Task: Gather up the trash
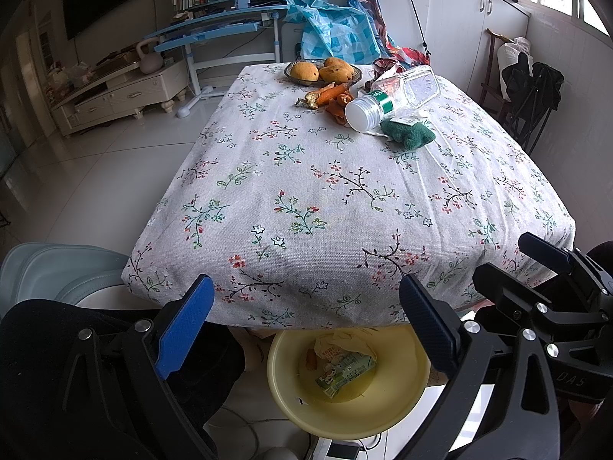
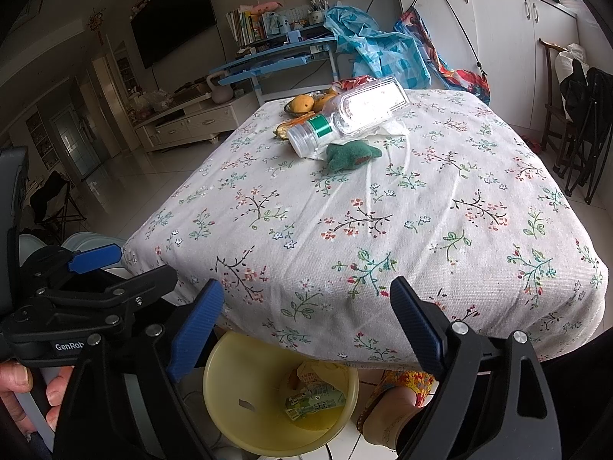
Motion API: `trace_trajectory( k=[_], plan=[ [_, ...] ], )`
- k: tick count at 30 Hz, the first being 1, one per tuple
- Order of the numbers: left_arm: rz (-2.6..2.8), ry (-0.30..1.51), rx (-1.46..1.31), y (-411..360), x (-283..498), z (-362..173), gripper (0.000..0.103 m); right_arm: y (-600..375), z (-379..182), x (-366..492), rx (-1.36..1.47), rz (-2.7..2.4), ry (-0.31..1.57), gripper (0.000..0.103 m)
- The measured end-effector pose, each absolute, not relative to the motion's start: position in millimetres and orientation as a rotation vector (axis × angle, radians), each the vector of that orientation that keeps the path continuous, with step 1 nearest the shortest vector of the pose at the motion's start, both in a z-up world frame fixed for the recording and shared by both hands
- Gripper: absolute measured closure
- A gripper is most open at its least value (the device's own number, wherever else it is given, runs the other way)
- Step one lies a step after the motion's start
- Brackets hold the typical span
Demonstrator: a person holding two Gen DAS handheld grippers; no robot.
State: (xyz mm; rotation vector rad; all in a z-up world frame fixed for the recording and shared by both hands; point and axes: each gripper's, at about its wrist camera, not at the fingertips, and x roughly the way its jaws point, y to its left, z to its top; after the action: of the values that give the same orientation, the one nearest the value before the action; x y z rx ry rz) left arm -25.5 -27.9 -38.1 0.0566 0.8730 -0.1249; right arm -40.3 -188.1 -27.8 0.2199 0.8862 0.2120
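Observation:
A yellow basin (image 1: 406, 402) (image 2: 230, 414) stands on the floor under the table's near edge and holds a milk carton (image 1: 345, 372) (image 2: 314, 402) and scraps. On the far part of the table lie a clear plastic bottle with a white cap (image 1: 390, 96) (image 2: 345, 119), orange peels (image 1: 333, 96), a green cloth (image 1: 408, 134) (image 2: 350, 157) and crumpled tissue (image 2: 387, 132). My left gripper (image 1: 306, 314) and right gripper (image 2: 306, 314) are both open and empty, held side by side above the basin at the table's near edge.
A dish of mangoes (image 1: 322, 71) sits at the table's far end. The floral tablecloth (image 1: 306, 199) covers the table. A light blue chair (image 1: 57, 272) stands at the left. A folding chair (image 2: 582, 122) stands at the right. Cables lie on the floor near the basin.

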Motion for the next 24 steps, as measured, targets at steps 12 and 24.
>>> trace_trajectory(
  k=[12, 24],
  plan=[
    [-0.125, 0.873, 0.057, -27.9, -25.5, -38.0, 0.009, -188.3, -28.4, -40.3, 0.217, 0.214, 0.888, 0.018],
    [-0.124, 0.874, 0.056, -27.3, -26.5, -38.6, 0.009, -187.4, -28.4, -40.9, 0.215, 0.215, 0.889, 0.018]
  ],
)
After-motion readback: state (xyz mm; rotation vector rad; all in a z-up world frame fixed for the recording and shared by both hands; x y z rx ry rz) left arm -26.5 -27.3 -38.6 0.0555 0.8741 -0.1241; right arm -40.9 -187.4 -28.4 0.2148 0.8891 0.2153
